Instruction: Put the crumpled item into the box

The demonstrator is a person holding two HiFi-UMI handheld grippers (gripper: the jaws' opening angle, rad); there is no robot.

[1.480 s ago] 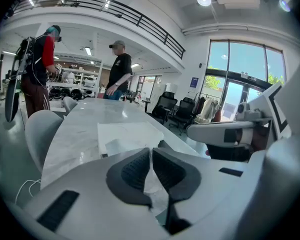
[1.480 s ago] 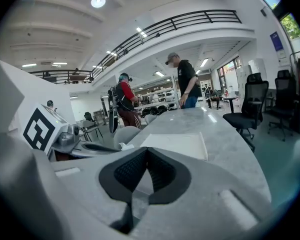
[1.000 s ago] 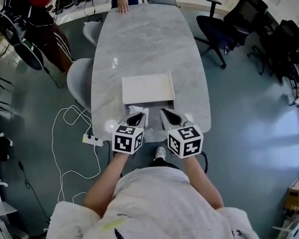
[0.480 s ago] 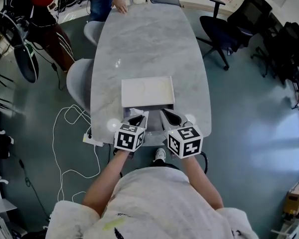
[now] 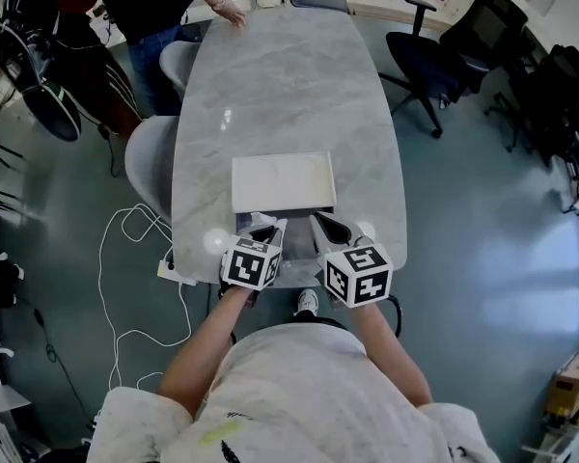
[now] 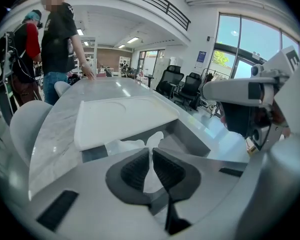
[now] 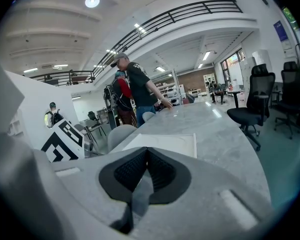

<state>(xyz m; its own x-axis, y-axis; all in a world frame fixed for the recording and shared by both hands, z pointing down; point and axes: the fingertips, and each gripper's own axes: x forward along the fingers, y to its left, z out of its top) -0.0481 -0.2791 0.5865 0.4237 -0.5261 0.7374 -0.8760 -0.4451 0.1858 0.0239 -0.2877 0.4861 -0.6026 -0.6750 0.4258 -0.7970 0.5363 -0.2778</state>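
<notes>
We have the left gripper [image 6: 151,151] pinched shut on a thin corner of the white crumpled paper wad [image 6: 132,145], just at 6 o'clock of the shallow white rectangular box [image 6: 120,119]. Right gripper [image 7: 147,151], at 3 o'clock of the left: jaws together, empty. Risk: the thin pinch tears or slips on lift, or the wad snags the box's near rim

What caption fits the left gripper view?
Left gripper pinching a crumpled white item, white box just ahead on marble table.
</notes>
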